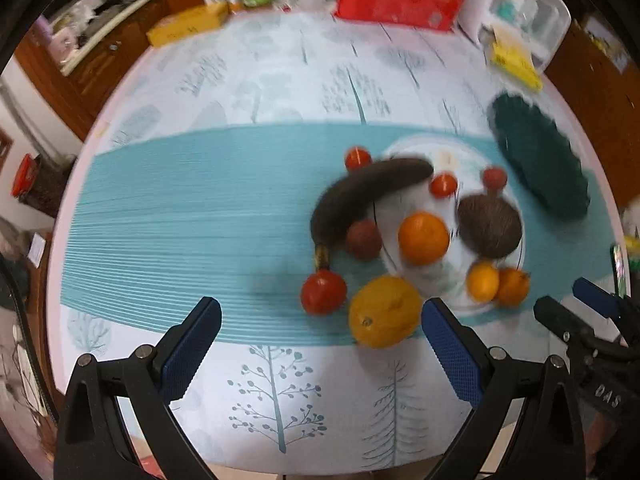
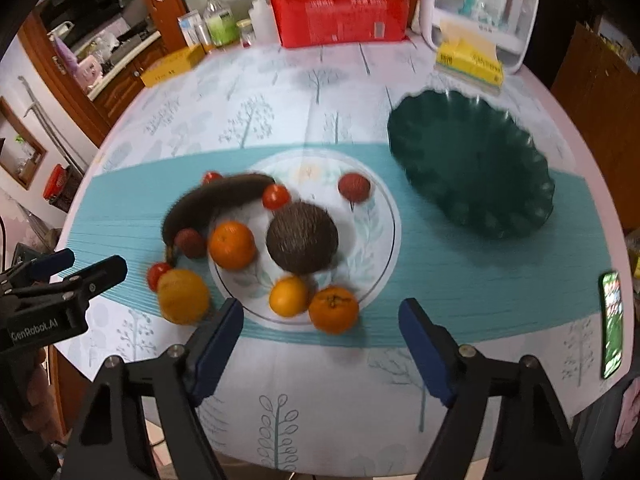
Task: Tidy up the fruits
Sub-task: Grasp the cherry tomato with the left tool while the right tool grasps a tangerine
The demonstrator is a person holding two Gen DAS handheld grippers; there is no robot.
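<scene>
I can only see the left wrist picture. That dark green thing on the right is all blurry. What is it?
Observer: In the right wrist view it is an empty green basket with a wavy rim, beside the white plate.
Child: What's past the edge on the right?
Observer: A phone with its screen lit lies on the tablecloth.
Child: Is the other grabber holding fruit?
Observer: No, the right gripper is open and holds nothing, near the orange at the plate's front edge.
</scene>
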